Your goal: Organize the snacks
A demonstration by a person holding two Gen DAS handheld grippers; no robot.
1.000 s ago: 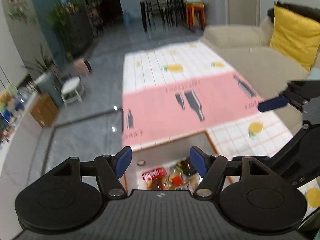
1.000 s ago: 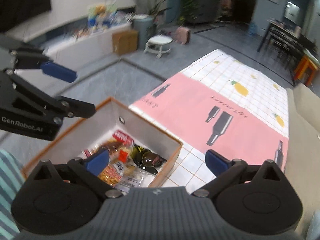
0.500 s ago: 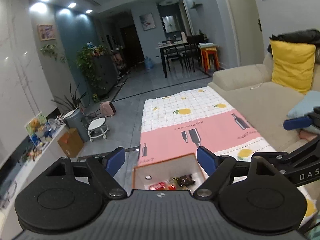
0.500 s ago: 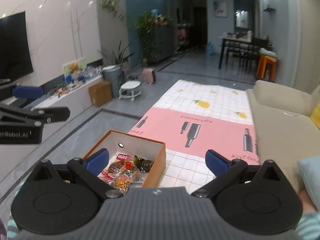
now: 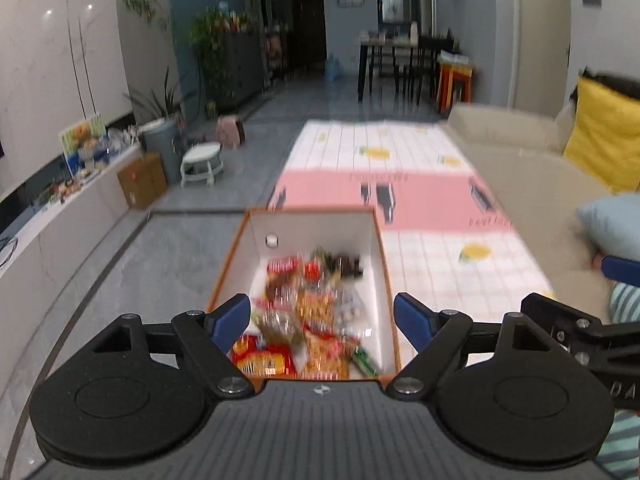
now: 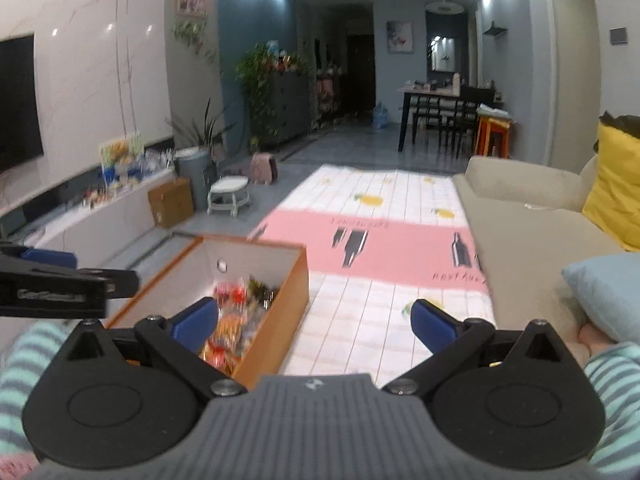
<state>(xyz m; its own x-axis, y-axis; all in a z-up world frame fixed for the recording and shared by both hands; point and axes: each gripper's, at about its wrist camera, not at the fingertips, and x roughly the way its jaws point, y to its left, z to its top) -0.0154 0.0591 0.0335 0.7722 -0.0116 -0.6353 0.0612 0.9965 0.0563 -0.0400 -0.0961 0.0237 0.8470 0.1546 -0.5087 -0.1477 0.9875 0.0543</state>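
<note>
An orange box with white inner walls (image 5: 360, 236) stands on the near left corner of a table covered by a pink and white cloth (image 5: 440, 200). It holds several snack packets (image 5: 312, 312), red, yellow and dark. My left gripper (image 5: 322, 320) is open and empty, above the box's near end. My right gripper (image 6: 314, 318) is open and empty, above the cloth just right of the box (image 6: 276, 320), with the snacks (image 6: 236, 320) by its left finger. The left gripper's side shows at the left of the right wrist view (image 6: 60, 284).
A beige sofa (image 5: 540, 168) with a yellow cushion (image 5: 604, 136) and a light blue cushion (image 5: 616, 224) runs along the table's right side. Grey floor lies to the left, with a white stool (image 5: 202, 162), a cardboard box (image 5: 142, 180) and a low white cabinet (image 5: 60, 220).
Both grippers pulled up and back from the box, then the left came lower over it again. The views swung from looking down to looking along the room. Both stayed open and empty.
</note>
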